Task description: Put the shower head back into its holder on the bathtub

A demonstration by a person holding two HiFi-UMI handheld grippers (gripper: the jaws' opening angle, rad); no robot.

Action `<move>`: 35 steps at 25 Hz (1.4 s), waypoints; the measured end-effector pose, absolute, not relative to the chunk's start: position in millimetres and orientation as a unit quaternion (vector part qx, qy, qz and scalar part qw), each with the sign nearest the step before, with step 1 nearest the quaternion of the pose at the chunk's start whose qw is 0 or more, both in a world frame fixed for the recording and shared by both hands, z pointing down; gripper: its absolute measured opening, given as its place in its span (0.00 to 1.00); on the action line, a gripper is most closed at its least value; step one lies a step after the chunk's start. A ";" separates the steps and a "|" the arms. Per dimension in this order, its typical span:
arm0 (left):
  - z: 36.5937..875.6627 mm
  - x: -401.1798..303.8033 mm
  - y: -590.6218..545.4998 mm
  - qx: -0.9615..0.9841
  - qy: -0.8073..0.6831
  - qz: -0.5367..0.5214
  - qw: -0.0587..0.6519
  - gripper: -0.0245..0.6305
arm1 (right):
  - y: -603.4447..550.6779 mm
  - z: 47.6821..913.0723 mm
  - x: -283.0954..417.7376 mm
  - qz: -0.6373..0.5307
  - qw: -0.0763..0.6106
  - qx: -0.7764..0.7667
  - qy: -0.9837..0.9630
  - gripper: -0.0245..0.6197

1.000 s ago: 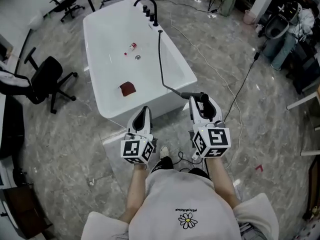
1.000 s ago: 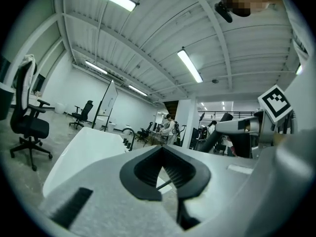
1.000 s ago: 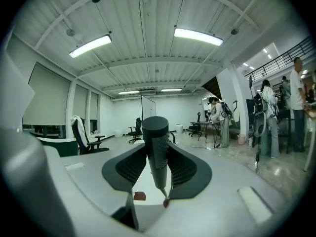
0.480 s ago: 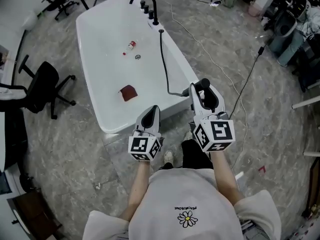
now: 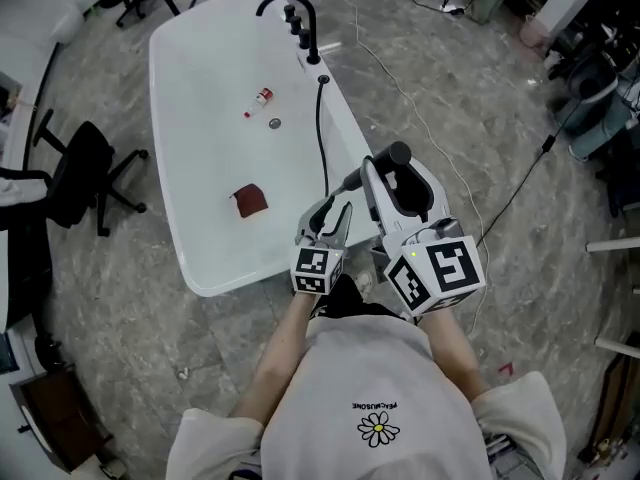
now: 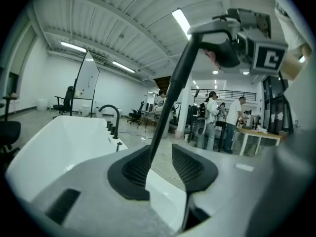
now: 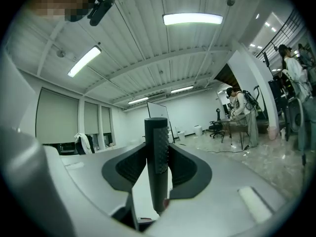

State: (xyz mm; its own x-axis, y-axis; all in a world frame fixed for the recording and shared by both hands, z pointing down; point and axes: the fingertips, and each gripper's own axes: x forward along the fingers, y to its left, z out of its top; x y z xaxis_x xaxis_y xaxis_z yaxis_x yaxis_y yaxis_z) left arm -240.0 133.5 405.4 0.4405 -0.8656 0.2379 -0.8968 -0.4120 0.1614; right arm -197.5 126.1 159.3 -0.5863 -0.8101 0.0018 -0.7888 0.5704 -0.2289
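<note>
— What has the right gripper (image 5: 392, 168) got?

— Its fingers are clamped on the black shower head (image 5: 398, 154), which stands upright between them. That's mid-frame, just beside the near right corner of the bathtub (image 5: 200, 88).

— And the left gripper (image 5: 333, 211)?

— Just left of it and a little lower. Its jaws have just been opening and stand apart, with the black hose (image 5: 320, 128) running up through the gap, close to the left-hand pad.

— Further out?

— The hose trails along the tub's right rim. Inside lie a red cloth (image 5: 250, 201), then a small bottle (image 5: 263, 95) near the drain (image 5: 275, 123). The black tap (image 5: 290, 8) stands at the far end, top of the frame.
</note>
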 end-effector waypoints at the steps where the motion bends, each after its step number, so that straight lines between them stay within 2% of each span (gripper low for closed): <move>1: 411.4 -242.8 118.2 0.830 -0.538 0.066 0.128 0.23 | 117.2 152.6 -198.9 -0.101 0.055 -0.446 0.887 0.26; 4: 432.1 -256.3 72.4 0.812 -0.561 0.085 0.135 0.23 | 88.8 132.0 -207.3 -0.086 0.060 -0.431 0.896 0.26; 8: 475.7 -266.8 28.1 0.804 -0.555 0.117 0.181 0.23 | 47.7 107.6 -219.8 -0.072 0.060 -0.423 0.901 0.26; 15: 566.7 -285.8 -12.1 0.787 -0.523 0.191 0.265 0.21 | -6.2 74.8 -242.5 -0.069 0.075 -0.421 0.901 0.26; 24: 632.6 -293.3 -44.3 0.768 -0.506 0.242 0.311 0.19 | -30.3 60.2 -231.2 -0.088 0.078 -0.432 0.894 0.26; 27: 638.6 -293.0 -48.4 0.754 -0.521 0.261 0.301 0.14 | -38.7 55.4 -212.2 -0.079 0.081 -0.445 0.888 0.26; 30: 629.2 -293.6 -53.3 0.741 -0.548 0.264 0.284 0.12 | -42.3 53.7 -191.8 -0.073 0.083 -0.459 0.882 0.26; 35: 560.0 -334.4 -107.9 0.711 -0.633 0.195 0.234 0.12 | -44.6 45.4 -158.4 -0.051 0.097 -0.476 0.872 0.26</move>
